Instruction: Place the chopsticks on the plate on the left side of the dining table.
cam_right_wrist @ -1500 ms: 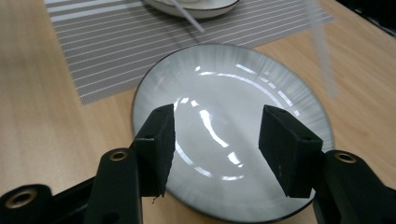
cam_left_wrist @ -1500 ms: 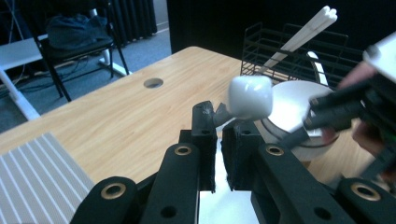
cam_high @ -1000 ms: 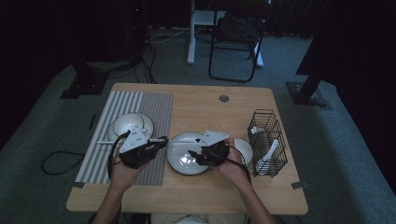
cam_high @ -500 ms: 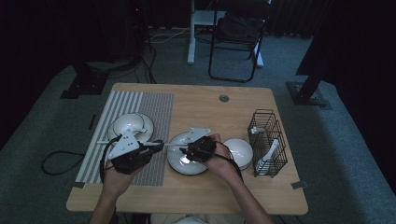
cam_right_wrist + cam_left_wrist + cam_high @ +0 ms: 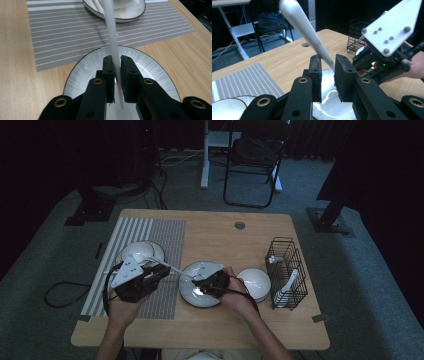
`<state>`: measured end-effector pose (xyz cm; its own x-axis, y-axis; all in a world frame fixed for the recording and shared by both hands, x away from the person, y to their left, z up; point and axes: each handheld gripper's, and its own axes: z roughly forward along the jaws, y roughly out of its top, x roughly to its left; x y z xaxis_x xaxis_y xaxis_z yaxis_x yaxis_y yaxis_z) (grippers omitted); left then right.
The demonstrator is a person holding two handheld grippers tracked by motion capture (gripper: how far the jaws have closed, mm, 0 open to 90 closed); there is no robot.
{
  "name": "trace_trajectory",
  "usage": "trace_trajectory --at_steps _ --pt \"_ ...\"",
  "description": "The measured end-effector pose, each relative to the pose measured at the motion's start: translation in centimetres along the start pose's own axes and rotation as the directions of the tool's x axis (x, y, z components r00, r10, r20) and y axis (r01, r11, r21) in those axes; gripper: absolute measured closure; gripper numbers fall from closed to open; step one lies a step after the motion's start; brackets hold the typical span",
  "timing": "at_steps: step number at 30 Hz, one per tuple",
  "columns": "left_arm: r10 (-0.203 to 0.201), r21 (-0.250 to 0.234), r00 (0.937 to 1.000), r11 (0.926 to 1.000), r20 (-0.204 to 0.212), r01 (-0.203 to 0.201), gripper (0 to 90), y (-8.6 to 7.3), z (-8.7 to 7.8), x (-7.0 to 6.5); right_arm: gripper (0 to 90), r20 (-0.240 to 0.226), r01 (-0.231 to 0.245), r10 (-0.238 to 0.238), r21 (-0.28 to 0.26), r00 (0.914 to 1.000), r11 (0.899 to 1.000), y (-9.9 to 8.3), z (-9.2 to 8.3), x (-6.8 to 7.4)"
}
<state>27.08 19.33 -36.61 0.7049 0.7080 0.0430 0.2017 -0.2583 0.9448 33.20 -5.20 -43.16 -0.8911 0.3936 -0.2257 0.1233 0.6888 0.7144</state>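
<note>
1. White ceramic by the look of it: the spoon (image 5: 172, 268) hangs in the air at lower centre of the high view, bridging my two grippers above the left rim of the plate (image 5: 187, 295).
2. Risk on the left: the left gripper (image 5: 167, 270) has just been opening. In the left gripper view (image 5: 328, 75) the handle (image 5: 312, 42) sits between its jaws, against one pad with a gap at the other. If I pull that hand away at an angle, a jaw could snag the handle and lever it out of the other grip.
3. Risk on the right: the right gripper (image 5: 197, 280) is clamped on the narrow end, and in the right gripper view (image 5: 117, 75) its pads pinch the smooth shaft (image 5: 111, 37). Most of the length hangs beyond the pads, so I judge it could pivot or slide down.
4. A drop would land it on the plate or on the bowl (image 5: 135, 252) on the striped placemat (image 5: 165, 235), which could chip.
5. Long axis: nearly level across the high view, tilting slightly from upper left to lower right.
6. Heading: the thicker end points left, toward the bowl on the mat, and the thin end is in the right gripper. I cannot make out the scoop itself.
</note>
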Motion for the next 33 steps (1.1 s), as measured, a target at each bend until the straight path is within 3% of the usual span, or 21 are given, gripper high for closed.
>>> trace_trajectory --at_steps 3,4,9,16,23,29,33 --pt "0.007 0.000 0.9999 1.0000 -0.009 -0.007 77.1 0.0 0.0 -0.1 85.7 -0.002 -0.006 0.006 -0.002 1.0000 1.000 0.0 0.0 0.1" --pt "0.035 0.005 0.9990 0.9994 -0.029 -0.034 78.7 0.0 0.1 -0.5 86.0 0.009 -0.015 0.015 -0.013 0.9998 1.000 -0.1 0.0 0.0" --pt "0.064 0.005 0.9960 0.9979 -0.063 -0.064 84.6 0.3 0.5 -0.8 86.1 0.008 -0.016 0.016 -0.007 0.9998 1.000 -0.2 0.1 0.2" --pt "0.086 0.041 0.9901 0.9958 -0.111 -0.082 86.5 0.3 1.9 -0.2 86.3 -0.012 0.005 -0.005 -0.015 0.9999 1.000 -0.1 0.0 0.7" --pt "0.037 0.080 0.9894 0.9965 -0.141 -0.026 86.0 -0.9 3.2 1.4 86.2 -0.017 0.034 -0.034 -0.013 0.9993 0.999 0.0 -0.1 1.3" --pt "0.028 0.118 0.9867 0.9930 -0.160 -0.009 84.9 -2.1 3.5 2.2 86.2 -0.019 0.047 -0.047 -0.018 0.9987 0.999 0.2 -0.2 1.4" --pt "-0.005 0.133 0.9872 0.9907 -0.159 0.026 84.6 -2.8 3.8 2.9 86.2 -0.019 0.058 -0.058 -0.024 0.9981 0.998 0.5 -0.4 1.5"
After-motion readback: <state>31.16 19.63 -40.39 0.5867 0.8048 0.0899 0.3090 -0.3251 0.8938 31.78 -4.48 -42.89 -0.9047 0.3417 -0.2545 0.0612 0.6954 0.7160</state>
